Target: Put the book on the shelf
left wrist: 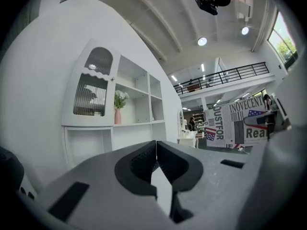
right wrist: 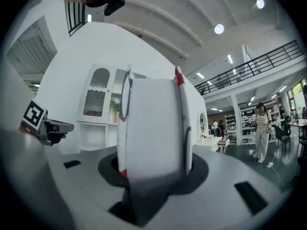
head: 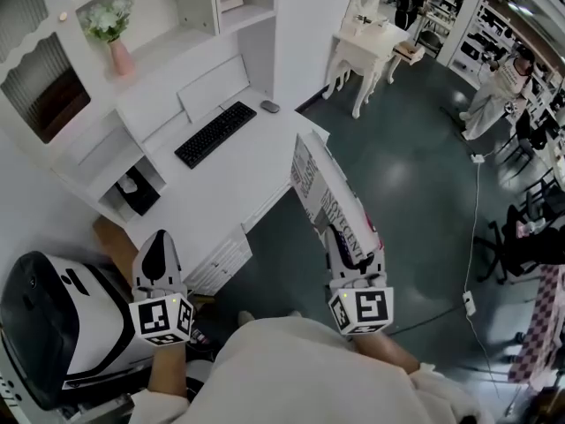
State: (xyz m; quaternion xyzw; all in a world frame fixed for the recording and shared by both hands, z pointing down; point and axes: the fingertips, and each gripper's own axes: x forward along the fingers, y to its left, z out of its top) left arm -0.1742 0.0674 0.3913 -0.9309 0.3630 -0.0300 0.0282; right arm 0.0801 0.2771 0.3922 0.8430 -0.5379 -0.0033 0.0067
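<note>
Jaws of the right gripper [head: 350, 256] are clamping across the thickness of the book [head: 328, 193]. They are gripping its near end, so it is standing on edge and reaching out ahead, with its printed cover facing left. Held that way, it is probably being kept ready to slide upright into a compartment. It is hanging in the air over the floor, just off the front edge of the desk [head: 231, 186], near its right corner. That is well apart from the shelf [head: 177, 38] along the desk's back edge, where a pink vase [head: 121, 58] of flowers is standing. The left gripper [head: 159, 250] is hovering near the desk's front left corner, jaws pressed together on nothing. It is apparently idling because one grip is enough.
</note>
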